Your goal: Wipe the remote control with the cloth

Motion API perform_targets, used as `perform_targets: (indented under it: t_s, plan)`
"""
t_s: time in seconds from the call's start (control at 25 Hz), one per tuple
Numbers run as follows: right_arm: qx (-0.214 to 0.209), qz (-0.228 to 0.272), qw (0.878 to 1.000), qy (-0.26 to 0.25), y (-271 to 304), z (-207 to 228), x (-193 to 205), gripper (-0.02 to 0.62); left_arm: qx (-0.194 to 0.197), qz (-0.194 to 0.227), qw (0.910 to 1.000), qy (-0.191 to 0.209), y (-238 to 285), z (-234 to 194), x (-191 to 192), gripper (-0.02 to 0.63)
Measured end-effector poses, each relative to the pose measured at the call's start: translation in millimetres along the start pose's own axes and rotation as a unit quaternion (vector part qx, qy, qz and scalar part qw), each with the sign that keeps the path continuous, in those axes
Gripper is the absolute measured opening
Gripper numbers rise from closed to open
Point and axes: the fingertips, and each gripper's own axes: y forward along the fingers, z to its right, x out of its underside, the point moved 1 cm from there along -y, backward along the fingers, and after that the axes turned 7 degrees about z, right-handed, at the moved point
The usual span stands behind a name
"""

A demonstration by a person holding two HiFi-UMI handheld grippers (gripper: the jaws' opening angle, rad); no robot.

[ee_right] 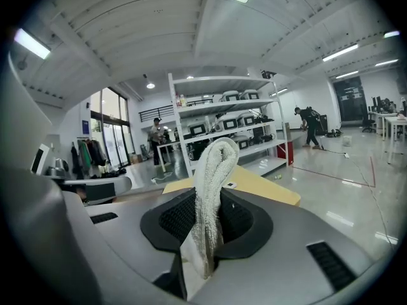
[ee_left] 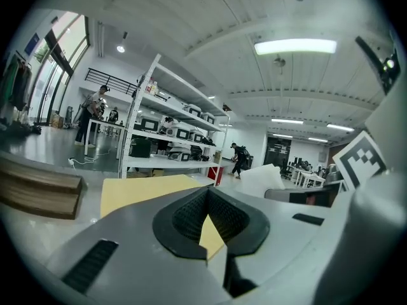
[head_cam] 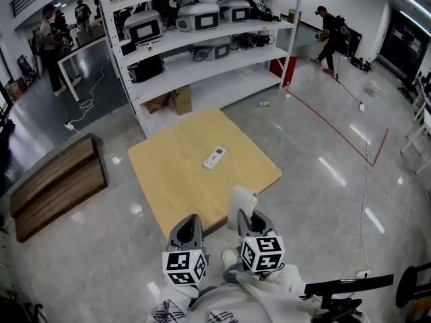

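A white remote control (head_cam: pixel 214 158) lies near the middle of the low, light wooden table (head_cam: pixel 168 180). My right gripper (head_cam: pixel 250 222) hovers at the table's near edge, shut on a folded white cloth (head_cam: pixel 241 202) that sticks up from its jaws; in the right gripper view the cloth (ee_right: pixel 213 189) stands upright between the pads with the remote (ee_right: pixel 230 185) a small white shape beyond it. My left gripper (head_cam: pixel 188 233) is beside it, just off the table's near edge, shut with nothing between its jaws (ee_left: pixel 206 234).
A white shelving rack (head_cam: pixel 202 39) with grey appliances stands behind the table. A wooden bench (head_cam: pixel 57 187) sits on the floor to the left. A person (head_cam: pixel 330 36) stands far right at the back, others far left. Red tape marks the glossy floor (head_cam: pixel 337 130).
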Motion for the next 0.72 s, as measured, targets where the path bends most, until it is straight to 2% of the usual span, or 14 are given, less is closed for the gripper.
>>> perform_targets:
  t_s: [0.48, 0.72]
  plan:
    - [-0.003, -0.011, 1.000, -0.005, 108.6, 55.8, -37.1, 0.089, -0.007, -0.017, 0.9998, 0.007, 122.2, -23.1, -10.8, 0.002]
    - [0.013, -0.039, 0.999, 0.010, 153.3, 58.3, -24.5, 0.089, 0.018, -0.069, 0.9974, -0.009, 160.7, -46.8, 18.2, 0.002]
